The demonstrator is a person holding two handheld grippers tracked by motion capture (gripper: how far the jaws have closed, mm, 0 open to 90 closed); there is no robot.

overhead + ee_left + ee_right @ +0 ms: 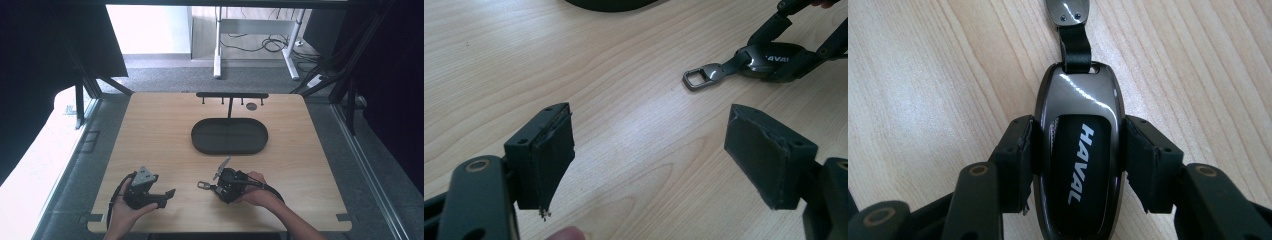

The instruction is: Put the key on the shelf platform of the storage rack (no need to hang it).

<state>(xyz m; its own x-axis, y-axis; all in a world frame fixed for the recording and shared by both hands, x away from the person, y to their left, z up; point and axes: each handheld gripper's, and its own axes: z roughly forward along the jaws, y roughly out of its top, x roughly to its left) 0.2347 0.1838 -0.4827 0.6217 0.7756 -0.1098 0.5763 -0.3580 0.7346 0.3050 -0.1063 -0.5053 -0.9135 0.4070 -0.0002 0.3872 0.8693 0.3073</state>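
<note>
Right gripper view: clamping key fob (pixel 1080 165) by its sides with right gripper (pixel 1080 155), likely for lifting toward hook stand (pixel 231 95); left gripper (pixel 649 155) waiting wide open.

Wooden table (pixel 165 135) seen from above. A dark oval tray (pixel 229 136) with a T-shaped hook rack (pixel 231 95) sits toward the far edge. Near the front edge, the left gripper (pixel 167 196) rests apart from the right gripper (pixel 214 187), which is closed on a key fob (pixel 204 185) lying on the table
</note>
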